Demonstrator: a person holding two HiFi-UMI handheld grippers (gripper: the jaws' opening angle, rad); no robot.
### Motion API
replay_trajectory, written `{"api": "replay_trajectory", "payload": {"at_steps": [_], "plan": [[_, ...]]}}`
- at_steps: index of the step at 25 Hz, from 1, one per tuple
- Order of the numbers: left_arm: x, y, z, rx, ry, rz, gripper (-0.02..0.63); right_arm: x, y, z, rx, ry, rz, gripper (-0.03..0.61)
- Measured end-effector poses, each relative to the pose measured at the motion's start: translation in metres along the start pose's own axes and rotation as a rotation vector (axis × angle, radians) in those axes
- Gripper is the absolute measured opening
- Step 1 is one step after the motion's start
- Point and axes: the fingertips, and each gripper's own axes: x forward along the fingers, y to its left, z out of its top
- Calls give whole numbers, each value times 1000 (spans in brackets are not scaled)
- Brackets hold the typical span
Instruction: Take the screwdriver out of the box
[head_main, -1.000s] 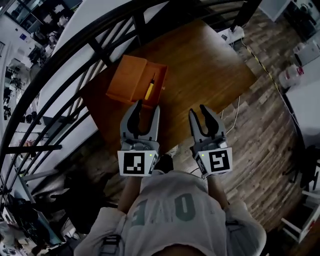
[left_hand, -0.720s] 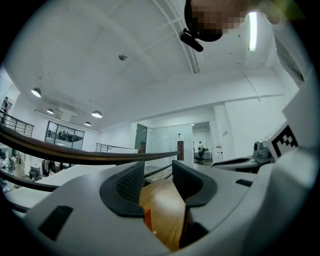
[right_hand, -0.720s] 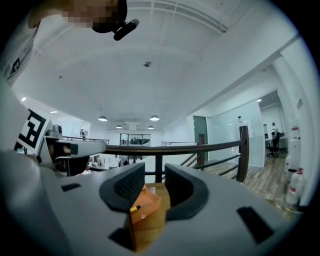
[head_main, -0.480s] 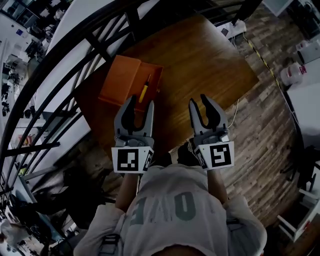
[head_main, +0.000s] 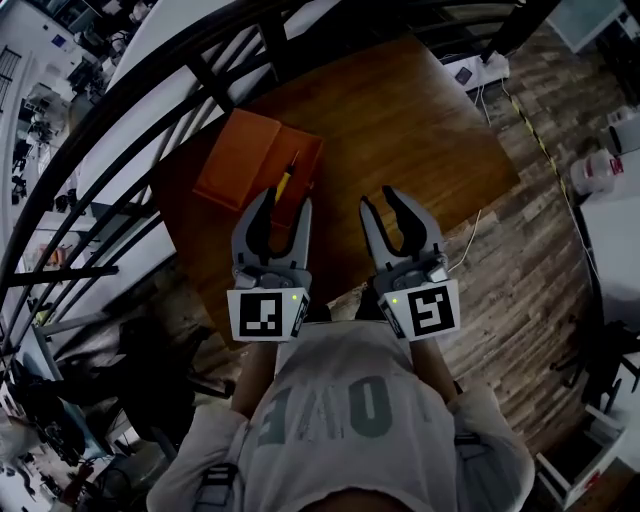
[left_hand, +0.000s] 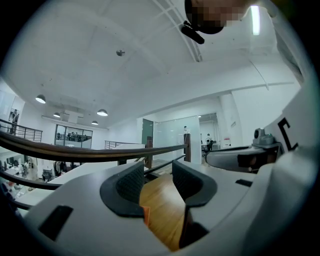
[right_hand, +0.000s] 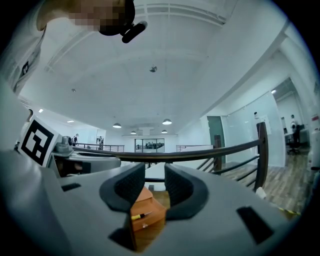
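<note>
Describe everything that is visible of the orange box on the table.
The orange box is a flat rectangular case of card or plastic; I cannot tell which. It lies open on the brown wooden table, near its left edge in the head view, the lid swung out beside the tray. In the tray lies a screwdriver with a yellow handle and dark shaft. Nothing else is seen touching the box.
</note>
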Motion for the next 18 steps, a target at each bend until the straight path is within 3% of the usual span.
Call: {"api": "replay_trajectory", "payload": {"at_steps": [8,12,18], "plan": [[18,15,-6,47,55,-11,173,14,-5,-2,15,10,29,127],[32,23,-15,114,120,-16,132,20,-10,-8,21,29,31,127],[53,39,-62,118,298,-80,173,31,-7,-29,50,94,53,127]]}}
